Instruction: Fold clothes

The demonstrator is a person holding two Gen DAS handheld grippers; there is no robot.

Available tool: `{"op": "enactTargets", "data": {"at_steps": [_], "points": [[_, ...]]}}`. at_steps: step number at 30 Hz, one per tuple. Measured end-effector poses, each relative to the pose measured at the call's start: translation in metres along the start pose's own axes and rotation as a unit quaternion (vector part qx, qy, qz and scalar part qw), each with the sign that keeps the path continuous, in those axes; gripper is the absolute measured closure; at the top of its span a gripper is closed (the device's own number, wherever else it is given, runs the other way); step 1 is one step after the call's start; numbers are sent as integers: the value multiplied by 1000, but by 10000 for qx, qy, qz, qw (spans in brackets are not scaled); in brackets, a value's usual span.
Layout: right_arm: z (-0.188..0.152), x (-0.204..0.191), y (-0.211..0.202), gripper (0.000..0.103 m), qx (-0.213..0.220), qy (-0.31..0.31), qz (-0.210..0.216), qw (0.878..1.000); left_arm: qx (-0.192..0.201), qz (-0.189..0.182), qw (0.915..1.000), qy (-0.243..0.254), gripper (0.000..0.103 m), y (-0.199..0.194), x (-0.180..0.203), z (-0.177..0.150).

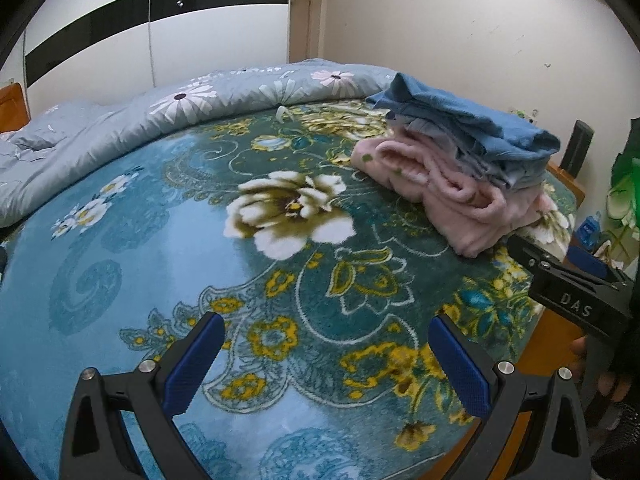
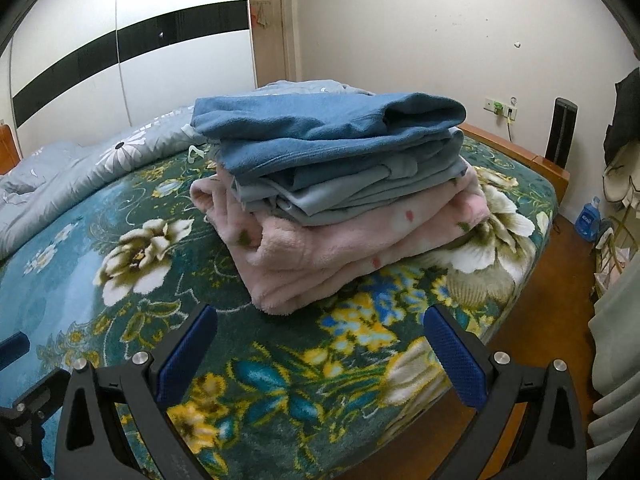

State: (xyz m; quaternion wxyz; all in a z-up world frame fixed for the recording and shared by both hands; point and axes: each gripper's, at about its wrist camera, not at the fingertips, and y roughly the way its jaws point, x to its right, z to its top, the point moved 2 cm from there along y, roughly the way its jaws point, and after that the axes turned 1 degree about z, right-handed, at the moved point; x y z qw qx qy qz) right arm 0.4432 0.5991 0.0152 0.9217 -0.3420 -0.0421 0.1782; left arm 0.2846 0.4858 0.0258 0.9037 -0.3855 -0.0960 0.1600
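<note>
Clothes stack (image 2: 336,188) lies just beyond the empty, wide-open right gripper (image 2: 320,354), long axis left-right, far-right of the equally open left gripper (image 1: 326,364).

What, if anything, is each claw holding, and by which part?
Nothing. The left claw and right claw are both open and empty above the floral blanket; the folded stack lies untouched.

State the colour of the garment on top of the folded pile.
Blue: the top garment is a plain mid-blue fleece, clearest in the right wrist view.
</note>
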Motion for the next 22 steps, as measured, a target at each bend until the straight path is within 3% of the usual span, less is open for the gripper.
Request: {"op": "enactTargets", "data": {"at_steps": [5, 22], "points": [[-3, -5, -2, 0, 7, 58, 64, 10000, 2, 108, 9999, 68, 0, 0, -1, -2], [-10, -9, -7, 0, -57, 48, 109, 9999, 84, -151, 9998, 61, 0, -6, 2, -10]]}}
